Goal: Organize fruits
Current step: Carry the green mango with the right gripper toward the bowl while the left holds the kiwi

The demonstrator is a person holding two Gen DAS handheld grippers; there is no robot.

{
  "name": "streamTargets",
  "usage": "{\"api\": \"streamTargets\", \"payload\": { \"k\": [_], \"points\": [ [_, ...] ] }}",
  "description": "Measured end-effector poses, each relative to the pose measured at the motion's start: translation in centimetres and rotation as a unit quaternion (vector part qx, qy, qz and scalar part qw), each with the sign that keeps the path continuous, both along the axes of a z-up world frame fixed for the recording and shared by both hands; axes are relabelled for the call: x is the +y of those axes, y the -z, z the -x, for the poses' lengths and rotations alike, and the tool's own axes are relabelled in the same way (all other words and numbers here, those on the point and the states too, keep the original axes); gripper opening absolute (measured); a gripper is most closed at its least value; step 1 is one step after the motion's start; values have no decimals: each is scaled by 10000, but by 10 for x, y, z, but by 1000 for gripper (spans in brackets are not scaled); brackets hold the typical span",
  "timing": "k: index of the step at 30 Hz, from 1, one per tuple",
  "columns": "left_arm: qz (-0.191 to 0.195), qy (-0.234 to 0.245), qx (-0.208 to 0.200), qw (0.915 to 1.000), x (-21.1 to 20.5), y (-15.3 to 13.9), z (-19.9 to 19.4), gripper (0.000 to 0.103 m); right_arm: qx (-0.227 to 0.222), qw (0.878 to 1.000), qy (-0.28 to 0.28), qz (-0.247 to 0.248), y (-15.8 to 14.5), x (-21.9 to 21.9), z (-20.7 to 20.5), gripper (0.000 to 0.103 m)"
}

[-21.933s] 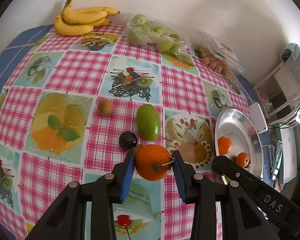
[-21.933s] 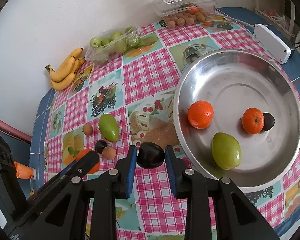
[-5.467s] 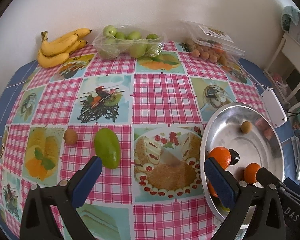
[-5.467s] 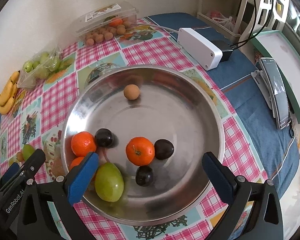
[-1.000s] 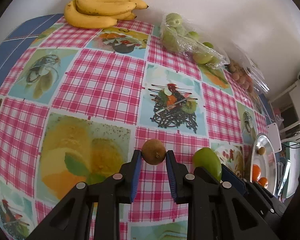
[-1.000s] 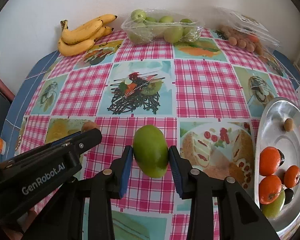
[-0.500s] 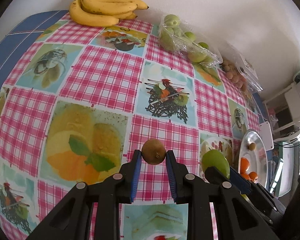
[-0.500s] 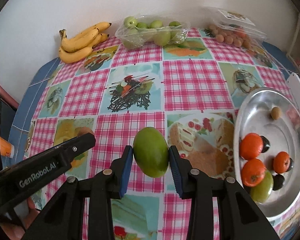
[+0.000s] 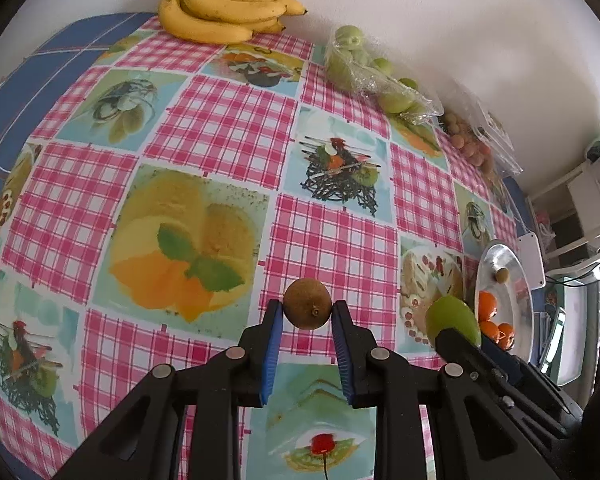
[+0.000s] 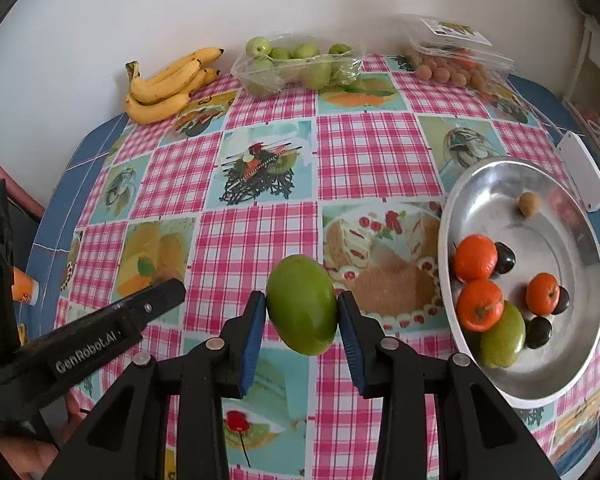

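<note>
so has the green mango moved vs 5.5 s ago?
Yes. The green mango has left the tablecloth; the right claw now holds it.

The worktop (image 10: 260, 216) is bare in the middle; bananas (image 10: 168, 84) and fruit packs (image 10: 296, 64) line the far wall, the bowl (image 10: 580, 364) stands at the right.

- "GenRobot.AI" — white letters along the black arm of the left hand-held gripper (image 10: 168, 292), seen in the right wrist view.
- A printed label on the lid of the clear plastic box (image 10: 456, 50) at the far edge of the desk (image 10: 360, 152) — its print is too small to read.
- No other writing, number or sign can be read in either view.
</note>
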State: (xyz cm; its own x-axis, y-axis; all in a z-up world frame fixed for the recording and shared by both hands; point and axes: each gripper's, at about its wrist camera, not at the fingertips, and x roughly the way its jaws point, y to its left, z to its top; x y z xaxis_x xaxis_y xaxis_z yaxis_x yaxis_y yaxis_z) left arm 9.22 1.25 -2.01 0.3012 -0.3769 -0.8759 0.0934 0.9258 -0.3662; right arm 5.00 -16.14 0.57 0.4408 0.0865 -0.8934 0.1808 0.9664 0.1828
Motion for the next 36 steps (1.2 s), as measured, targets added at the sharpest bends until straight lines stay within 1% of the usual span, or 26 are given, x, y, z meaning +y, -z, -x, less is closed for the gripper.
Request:
{"api": "streamTargets", "payload": {
  "k": [8,12,15,17,20,23,27,31,36],
  "points": [
    [-16,59,-153,9999,-13,-13,6,27,-33,10000,5,0,-5,-12,8,38],
    [-54,170,-212,9996,-27,-17,10,27,-103,9999,94,4,-10,-25,15,38],
    [-99,244,-234,9994,-37,-18,14,27,-73,9998,171,54,-8,-35,19,36],
    [-147,264,-243,9992,-42,-17,15,27,-22,9997,254,-63,-4,-44,20,36],
    [-206,267,-213,9992,-46,-15,16,27,15,9991,377,-187,0,-55,22,36],
    [-271,280,-174,9991,-48,-10,15,27,-50,9985,463,-289,-2,-65,23,36],
    [-268,257,-71,9993,-46,-4,13,27,-91,9974,589,-407,-2,-74,21,36],
    [-231,208,-36,9995,-42,-2,11,27,3,9972,649,-378,3,-77,19,36],
    [-177,191,11,9997,-39,-1,10,27,192,9974,585,-384,14,-74,14,36]
  ]
}}
